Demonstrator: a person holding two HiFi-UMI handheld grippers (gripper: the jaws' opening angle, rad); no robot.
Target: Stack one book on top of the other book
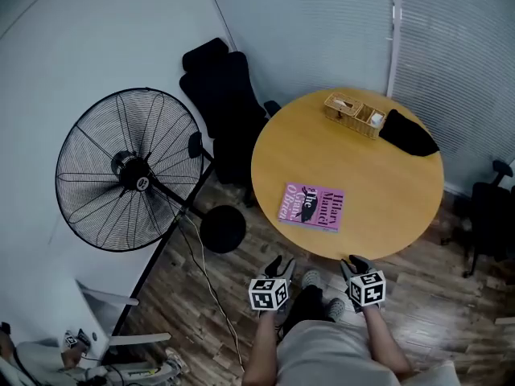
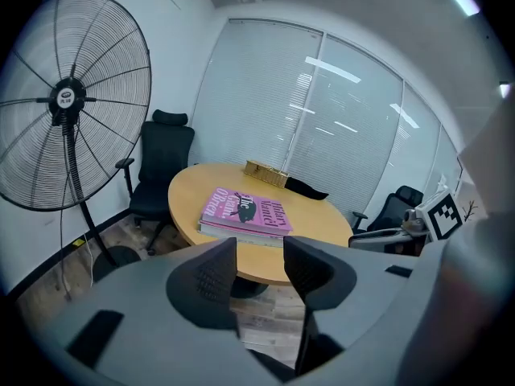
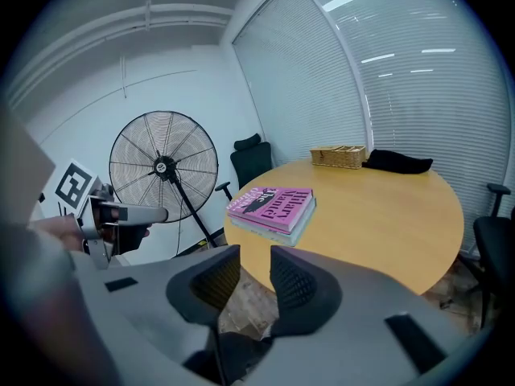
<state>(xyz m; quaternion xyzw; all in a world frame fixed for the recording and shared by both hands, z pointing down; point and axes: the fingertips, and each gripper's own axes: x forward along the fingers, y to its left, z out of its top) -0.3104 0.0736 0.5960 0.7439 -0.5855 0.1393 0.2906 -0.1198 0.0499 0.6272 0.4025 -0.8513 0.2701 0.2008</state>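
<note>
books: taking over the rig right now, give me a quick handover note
Left gripper: open, empty, short of the table.
Right gripper: open, empty, also off the table.
Books: the pink book lies flat on the second book, near the table's front edge.
Done: the stack looks made.
Left: probably nothing; at most, check that the edges line up.

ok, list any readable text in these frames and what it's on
"Hilary Mantel": cover of the pink book.
"The Giant, O'Brien": same cover.
Badge on the fan hub: too small to read.
Cubes on the left gripper and right gripper: square code patterns only, no words.
</note>
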